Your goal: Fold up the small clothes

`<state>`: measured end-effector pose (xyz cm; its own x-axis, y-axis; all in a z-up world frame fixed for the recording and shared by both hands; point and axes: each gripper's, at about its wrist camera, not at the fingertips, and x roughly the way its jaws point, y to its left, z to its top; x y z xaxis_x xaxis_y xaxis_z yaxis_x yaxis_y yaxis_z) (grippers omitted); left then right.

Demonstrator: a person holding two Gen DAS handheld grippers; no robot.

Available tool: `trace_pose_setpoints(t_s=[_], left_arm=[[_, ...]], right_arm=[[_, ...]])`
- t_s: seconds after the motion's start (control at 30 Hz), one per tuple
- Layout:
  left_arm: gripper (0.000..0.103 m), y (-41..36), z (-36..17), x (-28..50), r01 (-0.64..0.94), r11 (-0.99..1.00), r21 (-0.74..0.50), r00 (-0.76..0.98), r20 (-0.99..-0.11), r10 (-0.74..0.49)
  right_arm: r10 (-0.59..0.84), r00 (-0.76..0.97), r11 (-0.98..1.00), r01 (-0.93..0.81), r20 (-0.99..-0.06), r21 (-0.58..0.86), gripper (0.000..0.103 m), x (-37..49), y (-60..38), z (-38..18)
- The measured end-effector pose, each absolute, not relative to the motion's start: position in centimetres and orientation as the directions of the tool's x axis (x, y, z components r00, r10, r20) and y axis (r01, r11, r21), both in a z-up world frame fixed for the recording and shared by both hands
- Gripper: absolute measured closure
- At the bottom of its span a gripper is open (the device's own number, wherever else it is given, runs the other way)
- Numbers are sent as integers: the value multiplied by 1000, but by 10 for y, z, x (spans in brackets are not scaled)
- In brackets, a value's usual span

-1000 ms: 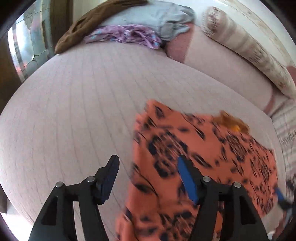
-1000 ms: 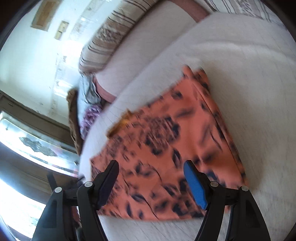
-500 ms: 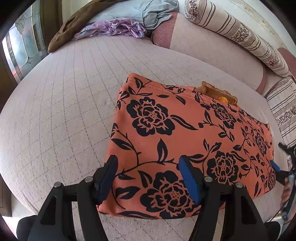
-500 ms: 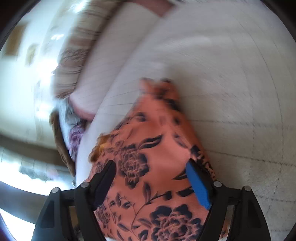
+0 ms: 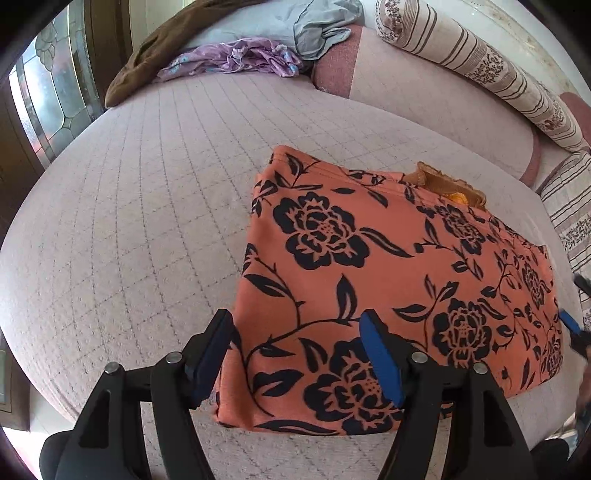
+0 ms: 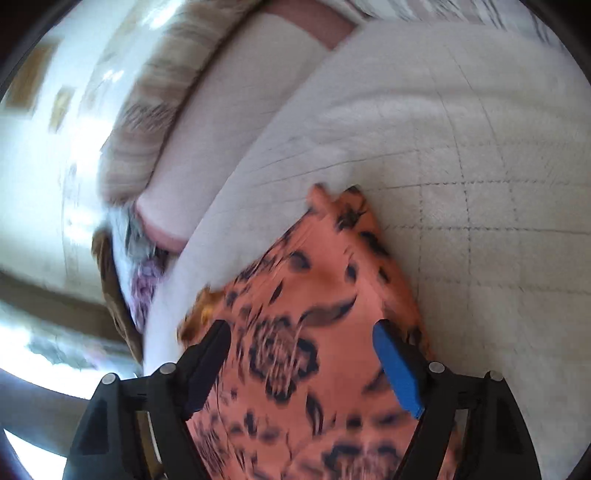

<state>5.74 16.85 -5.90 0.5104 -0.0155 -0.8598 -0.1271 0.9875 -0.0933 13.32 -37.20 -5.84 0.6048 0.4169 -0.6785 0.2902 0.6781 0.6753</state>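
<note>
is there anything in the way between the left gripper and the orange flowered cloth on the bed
Nothing visible. The left gripper hangs open right over the near left corner of the orange floral garment, which lies folded flat on the quilted bed cover. The pile of other clothes sits far back, clear of it.

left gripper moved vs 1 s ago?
Yes. The left gripper has shifted toward the orange floral garment; both fingers now frame its near corner, jaws open, judged against the purple clothes.

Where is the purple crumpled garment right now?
In the left wrist view the purple garment lies at the far edge of the quilted bed cover, top centre-left, between a brown cloth and a grey-blue garment, well away from the orange floral garment.
</note>
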Motion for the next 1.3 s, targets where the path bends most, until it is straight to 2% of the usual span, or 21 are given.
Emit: trace_pose_setpoints(t_s=[0.1, 0.3, 0.5, 0.67, 0.7, 0.73, 0.8, 0.87, 0.97, 1.03, 1.07, 1.2, 1.27, 1.3], left_arm=[[31, 169, -61, 55, -132, 986, -103, 506, -862, -22], [30, 159, -60, 45, -108, 987, -115, 511, -858, -44], [30, 124, -61, 41, -31, 995, -94, 491, -869, -67], [30, 97, -58, 41, 7, 997, -77, 492, -868, -71], [30, 93, -58, 42, 13, 997, -71, 491, -869, -69], [30, 89, -58, 43, 19, 998, -65, 488, -870, -66], [30, 85, -57, 44, 22, 998, -62, 489, -870, -65], [30, 84, -57, 45, 18, 998, -60, 485, -872, -61], [30, 82, -59, 47, 21, 998, -52, 482, -874, -56], [30, 83, -60, 49, 19, 999, -50, 482, -875, -53], [30, 83, -61, 50, 16, 999, -52, 483, -874, -53], [30, 82, -63, 55, 16, 998, -53, 481, -875, -54], [30, 82, -65, 58, 16, 999, -48, 480, -876, -50], [30, 81, -66, 59, 16, 999, -48, 476, -878, -50]], right_arm=[[447, 605, 686, 242, -659, 687, 21, 88, -359, -52], [464, 601, 605, 322, -651, 729, 21, -4, -358, -80], [461, 658, 485, 375, -595, 790, 21, 2, -375, -100], [442, 673, 442, 412, -593, 797, 22, 24, -384, -103], [439, 677, 452, 403, -591, 796, 29, 26, -383, -101], [441, 677, 458, 395, -589, 796, 48, 30, -382, -102], [438, 664, 488, 390, -606, 780, 62, 36, -380, -100], [406, 657, 526, 401, -636, 750, 62, 35, -378, -102], [417, 668, 493, 403, -617, 771, 58, 28, -384, -109], [433, 683, 475, 382, -589, 793, 36, 29, -385, -106], [434, 687, 481, 371, -583, 794, 33, 30, -384, -103], [413, 672, 533, 369, -614, 761, 32, 38, -378, -100], [406, 667, 551, 366, -625, 750, 38, 39, -377, -99], [396, 658, 573, 368, -641, 732, 56, 40, -375, -98]])
